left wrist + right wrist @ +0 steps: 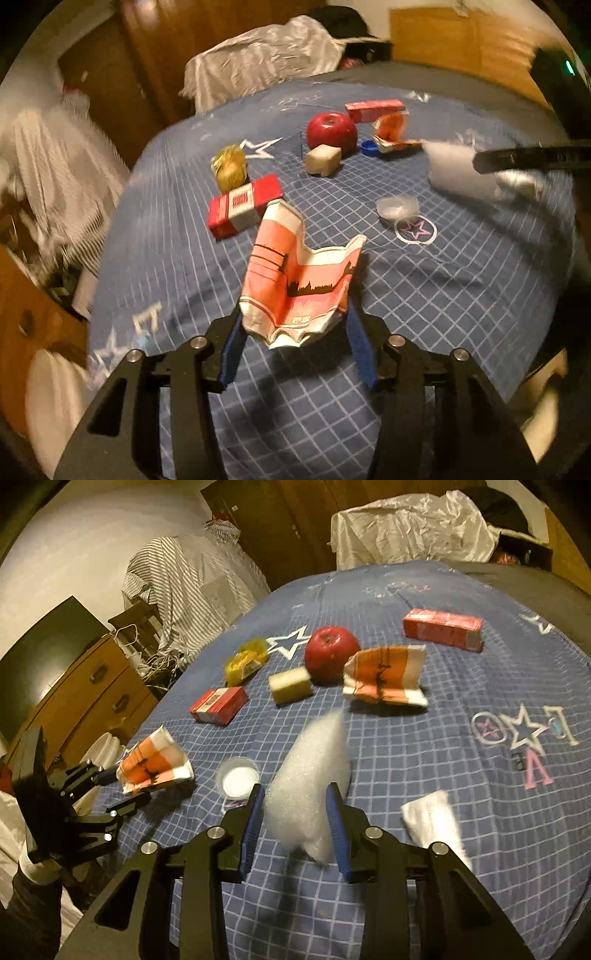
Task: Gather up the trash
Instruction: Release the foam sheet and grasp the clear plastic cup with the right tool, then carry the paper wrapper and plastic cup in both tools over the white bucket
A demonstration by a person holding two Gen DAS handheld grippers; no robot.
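My left gripper [295, 332] is shut on a crushed pink-and-white paper cup [295, 280] and holds it above the blue checked bedspread [424, 295]; it also shows in the right wrist view [155, 764]. My right gripper [297, 812] is shut on a white foam sheet [310, 771], seen blurred in the left wrist view [458, 170]. On the bed lie a second crushed cup [384, 675], a clear plastic lid [238, 777], a yellow wrapper [245, 661], two red cartons [219, 705] [443, 629], a white tissue [434, 821] and a blue bottle cap [369, 147].
A red apple [330, 653] and a beige sponge block [290, 685] sit mid-bed. A wooden dresser [92, 698] stands left of the bed, with a striped shirt [184, 587] over a chair. A white sheet-covered heap [410, 528] lies at the far end.
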